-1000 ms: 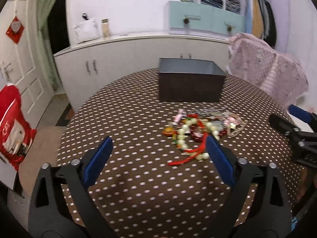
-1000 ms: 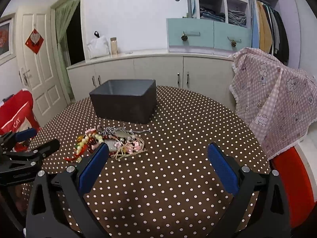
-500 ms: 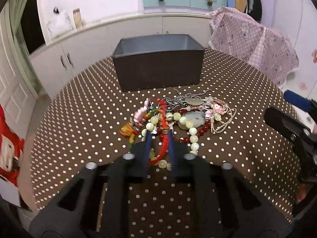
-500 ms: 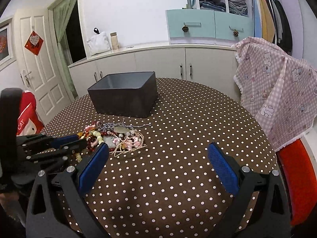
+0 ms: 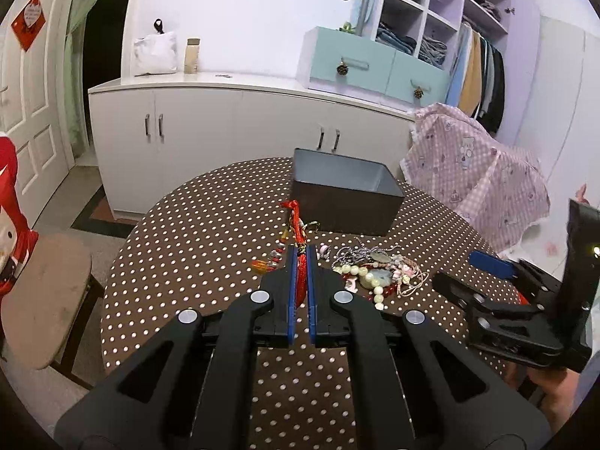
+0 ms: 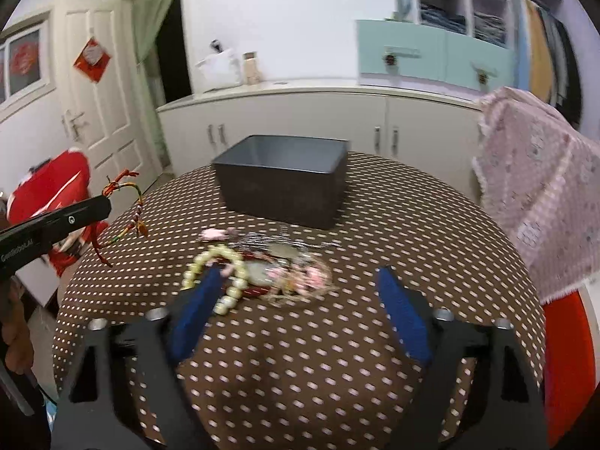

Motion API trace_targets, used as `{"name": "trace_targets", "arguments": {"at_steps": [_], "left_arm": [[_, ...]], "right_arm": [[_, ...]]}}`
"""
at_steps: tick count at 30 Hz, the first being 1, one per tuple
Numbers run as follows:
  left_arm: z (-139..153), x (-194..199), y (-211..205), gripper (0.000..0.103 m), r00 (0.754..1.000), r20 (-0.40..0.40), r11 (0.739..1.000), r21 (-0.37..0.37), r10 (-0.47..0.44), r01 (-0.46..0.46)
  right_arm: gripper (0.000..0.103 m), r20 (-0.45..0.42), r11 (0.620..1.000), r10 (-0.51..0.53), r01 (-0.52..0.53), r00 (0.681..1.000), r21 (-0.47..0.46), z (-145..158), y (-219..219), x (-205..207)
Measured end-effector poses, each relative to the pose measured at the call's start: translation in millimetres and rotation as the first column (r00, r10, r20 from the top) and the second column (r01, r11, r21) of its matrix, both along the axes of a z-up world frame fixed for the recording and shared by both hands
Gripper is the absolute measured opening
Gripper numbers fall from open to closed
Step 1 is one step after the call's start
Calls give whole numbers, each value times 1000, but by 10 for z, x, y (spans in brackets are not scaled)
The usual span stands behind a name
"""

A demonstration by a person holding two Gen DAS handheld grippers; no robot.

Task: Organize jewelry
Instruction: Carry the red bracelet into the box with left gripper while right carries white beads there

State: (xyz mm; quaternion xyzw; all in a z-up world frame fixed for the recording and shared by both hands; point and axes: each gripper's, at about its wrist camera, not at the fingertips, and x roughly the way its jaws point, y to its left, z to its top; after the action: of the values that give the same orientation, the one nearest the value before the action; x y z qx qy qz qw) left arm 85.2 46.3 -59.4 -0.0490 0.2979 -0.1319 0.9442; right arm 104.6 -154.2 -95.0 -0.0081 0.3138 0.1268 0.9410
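The left gripper, open a second ago, is now clamped on the red cord bracelet and lifts it off the table. The right gripper has just been closing partway over the jewelry pile, pads not yet pressing. Beyond stands the dark box, the likely destination.

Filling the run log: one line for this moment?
left claw: shut on red cord bracelet, lifted | right claw: closing, nothing gripped, over jewelry pile | box: empty
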Motion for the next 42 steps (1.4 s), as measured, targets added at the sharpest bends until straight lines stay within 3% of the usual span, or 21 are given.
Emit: {"name": "trace_targets", "arguments": {"at_steps": [2, 8, 13, 17, 28, 36, 42], "left_arm": [[-21, 42, 15, 5, 1000, -7, 1000, 0, 1, -1], [-37, 30, 70, 5, 1000, -7, 1000, -5, -10, 10], [-9, 47, 66, 5, 999, 1, 999, 4, -34, 34], [38, 94, 15, 5, 998, 9, 998, 7, -57, 57], [423, 388, -230, 5, 989, 71, 991, 42, -127, 124], [677, 831, -420, 5, 978, 101, 984, 7, -180, 181], [590, 1344, -580, 5, 984, 47, 985, 5, -171, 171]], "right_arm": [[52, -21, 999, 42, -42, 999, -22, -16, 134, 81], [28, -115, 989, 99, -110, 988, -95, -197, 435, 320], [20, -179, 982, 96, -123, 979, -146, -350, 528, 432], [8, -160, 980, 105, -129, 982, -150, -326, 511, 448], [8, -54, 987, 153, -155, 987, -45, 252, 223, 405], [8, 77, 996, 92, -91, 993, -13, 751, 5, 815], [8, 103, 998, 53, -55, 993, 15, 680, -73, 1134]]}}
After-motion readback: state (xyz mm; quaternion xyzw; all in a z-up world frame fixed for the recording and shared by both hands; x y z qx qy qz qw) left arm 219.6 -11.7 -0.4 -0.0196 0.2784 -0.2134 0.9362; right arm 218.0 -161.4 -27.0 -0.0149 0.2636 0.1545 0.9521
